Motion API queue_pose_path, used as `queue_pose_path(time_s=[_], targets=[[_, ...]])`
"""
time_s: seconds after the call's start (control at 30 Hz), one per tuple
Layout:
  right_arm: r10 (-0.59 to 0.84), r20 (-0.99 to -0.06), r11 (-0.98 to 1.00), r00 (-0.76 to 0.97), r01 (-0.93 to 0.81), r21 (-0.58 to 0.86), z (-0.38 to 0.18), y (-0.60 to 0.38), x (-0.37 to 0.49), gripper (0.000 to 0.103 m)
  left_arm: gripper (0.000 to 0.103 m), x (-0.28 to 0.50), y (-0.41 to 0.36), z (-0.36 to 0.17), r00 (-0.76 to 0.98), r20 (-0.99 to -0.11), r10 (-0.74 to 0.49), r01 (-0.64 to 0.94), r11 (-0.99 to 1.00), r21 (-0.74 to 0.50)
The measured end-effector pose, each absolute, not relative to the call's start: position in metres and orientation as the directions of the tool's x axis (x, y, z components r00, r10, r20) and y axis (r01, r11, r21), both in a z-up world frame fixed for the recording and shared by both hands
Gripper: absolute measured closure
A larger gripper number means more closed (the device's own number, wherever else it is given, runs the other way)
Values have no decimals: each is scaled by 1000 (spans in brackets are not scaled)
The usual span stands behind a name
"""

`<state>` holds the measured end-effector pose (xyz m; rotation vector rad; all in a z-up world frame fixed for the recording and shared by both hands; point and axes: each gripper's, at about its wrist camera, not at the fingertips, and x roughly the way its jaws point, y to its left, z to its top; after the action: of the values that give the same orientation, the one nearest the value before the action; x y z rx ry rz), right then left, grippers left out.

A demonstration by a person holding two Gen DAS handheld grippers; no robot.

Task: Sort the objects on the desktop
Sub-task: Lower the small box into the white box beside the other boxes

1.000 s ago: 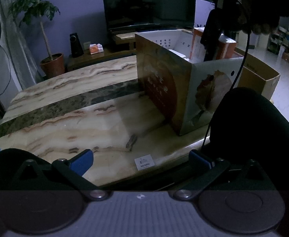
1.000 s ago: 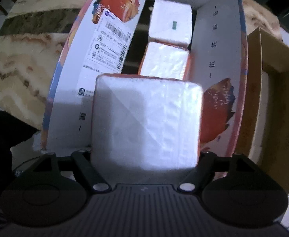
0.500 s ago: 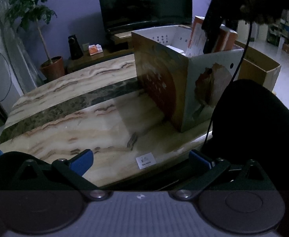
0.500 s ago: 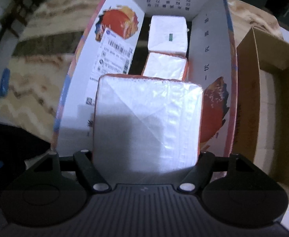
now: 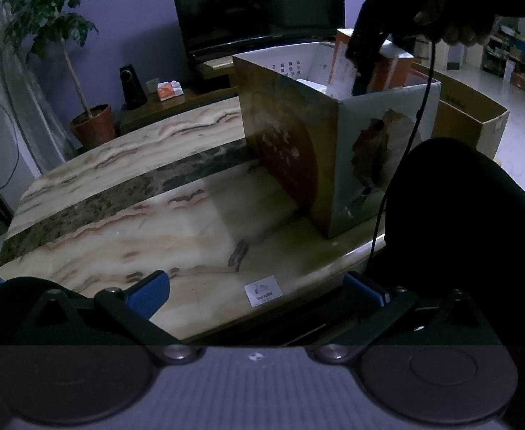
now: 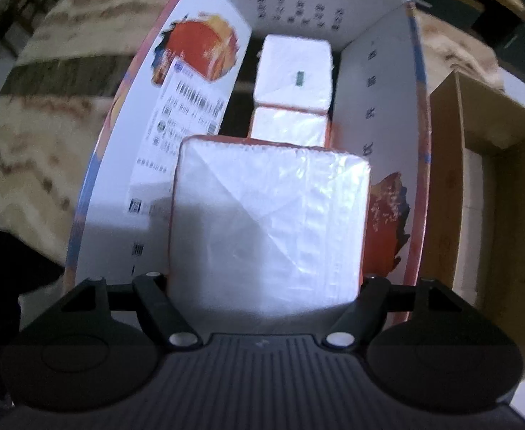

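Note:
My right gripper [image 6: 267,279] is shut on a white tissue pack [image 6: 269,222] with orange edges and holds it over the open printed carton [image 6: 380,114]. Two more tissue packs [image 6: 292,68] lie on the carton's floor. In the left wrist view the carton [image 5: 334,150] stands on the marble table [image 5: 137,215], with the right gripper [image 5: 366,53] and its pack [image 5: 341,68] sticking up above the carton's rim. My left gripper [image 5: 258,290] is open and empty, low over the table's near edge.
A brown cardboard box [image 6: 484,197] stands right of the carton; it also shows in the left wrist view [image 5: 470,122]. A small white label [image 5: 263,290] lies on the table near the edge. A TV [image 5: 258,3], a speaker and a potted plant [image 5: 65,53] stand behind.
The right gripper has lifted upward with the tissue pack, so the carton looks smaller and farther below. The left gripper has risen slightly and stays open.

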<state>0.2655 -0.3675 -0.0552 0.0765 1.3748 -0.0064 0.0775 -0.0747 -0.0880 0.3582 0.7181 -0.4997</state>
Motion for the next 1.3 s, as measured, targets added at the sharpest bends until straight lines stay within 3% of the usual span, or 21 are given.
queue_pose_path(time_s=[0.2,0.63,0.97,1.3], targets=[[118,-973,991,199,41,129,-39,-374,263,27,1,77,-73,-88,651,-694,-306,541,829,142],[73,-996,997,-50,-32,74,-63,-362,277,27,1,80,-73,-89,646,-701,-303,537,833,135],[22,-999,1000,-48,22,21,-111,-352,276,27,1,81,-73,-91,642,-705,-301,538,832,135],[-14,-1000,997,-21,77,-15,-126,-357,274,27,1,83,-71,-93,640,-711,-291,524,842,127]])
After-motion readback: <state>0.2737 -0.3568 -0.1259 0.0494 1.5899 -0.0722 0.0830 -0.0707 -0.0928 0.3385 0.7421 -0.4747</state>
